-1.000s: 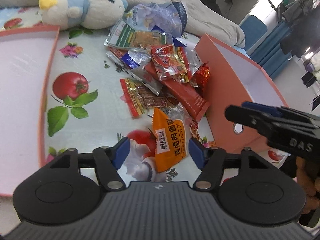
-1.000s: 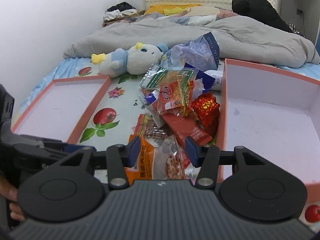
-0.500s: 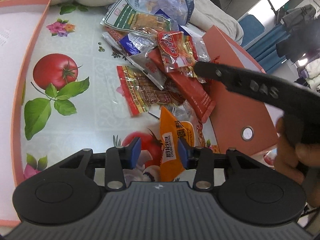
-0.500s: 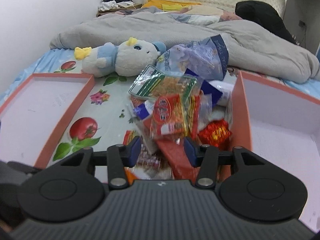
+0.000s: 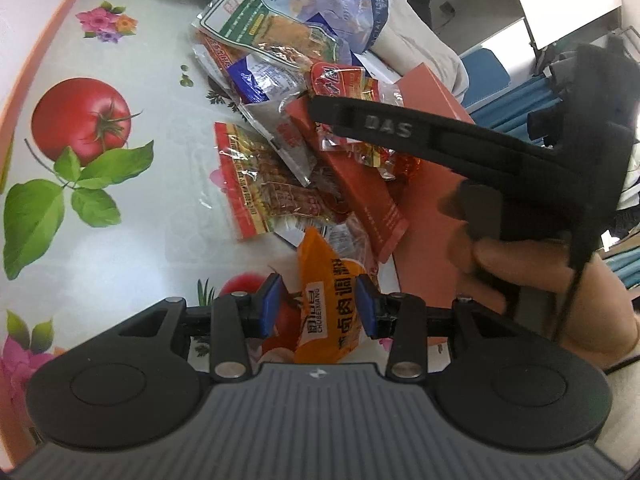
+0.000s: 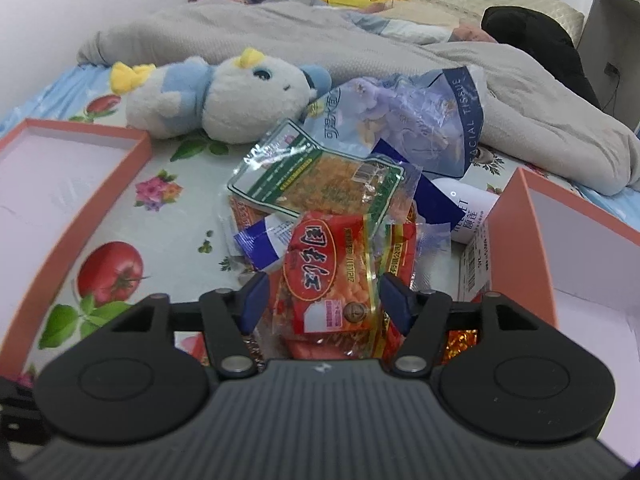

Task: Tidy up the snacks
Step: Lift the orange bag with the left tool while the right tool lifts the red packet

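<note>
A heap of snack packets lies on the tomato-print cloth between two orange trays. My left gripper [image 5: 318,306] is partly closed around an orange packet [image 5: 330,312], its blue pads at both sides of it. My right gripper [image 6: 324,306] is open, its pads on either side of a red peanut packet [image 6: 334,276] on top of the heap. The right gripper also shows in the left wrist view [image 5: 400,130], reaching over the heap. A green-and-clear packet [image 6: 324,182] and a long red packet [image 5: 360,192] lie in the heap.
An orange tray [image 6: 48,196] lies at the left, another orange tray [image 6: 540,240] at the right. A plush toy [image 6: 224,96], a tissue pack [image 6: 404,116] and a grey blanket [image 6: 400,48] lie behind the heap.
My left gripper has narrowed around the orange packet. My right gripper has moved forward over the heap and opened wider, now straddling the red peanut packet.
</note>
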